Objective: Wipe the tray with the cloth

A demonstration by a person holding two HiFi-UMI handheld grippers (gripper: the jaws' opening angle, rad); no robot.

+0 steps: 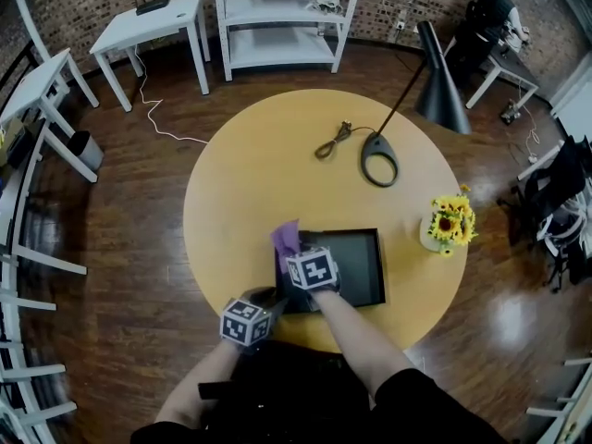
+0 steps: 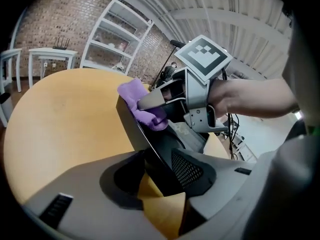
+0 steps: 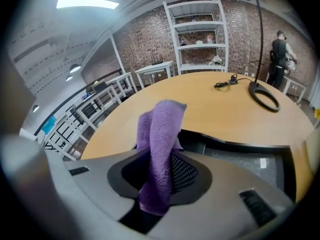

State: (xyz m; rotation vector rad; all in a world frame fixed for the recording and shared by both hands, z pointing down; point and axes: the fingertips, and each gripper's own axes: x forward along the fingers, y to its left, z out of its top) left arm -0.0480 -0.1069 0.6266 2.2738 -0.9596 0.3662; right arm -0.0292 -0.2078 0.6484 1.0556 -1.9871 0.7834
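A black tray lies on the near side of the round wooden table. My right gripper hovers at the tray's near-left part, shut on a purple cloth. In the right gripper view the cloth stands folded between the jaws of the right gripper, above the tray. My left gripper is at the tray's near-left corner. There the tray wall runs between the jaws of the left gripper. It lies against the right pad, and a sliver of table shows on the left side.
A black lamp base with its tilted shade and a coiled cable lie on the table's far half. A vase of yellow flowers stands at the right edge. White shelves and side tables stand beyond; a person is far right.
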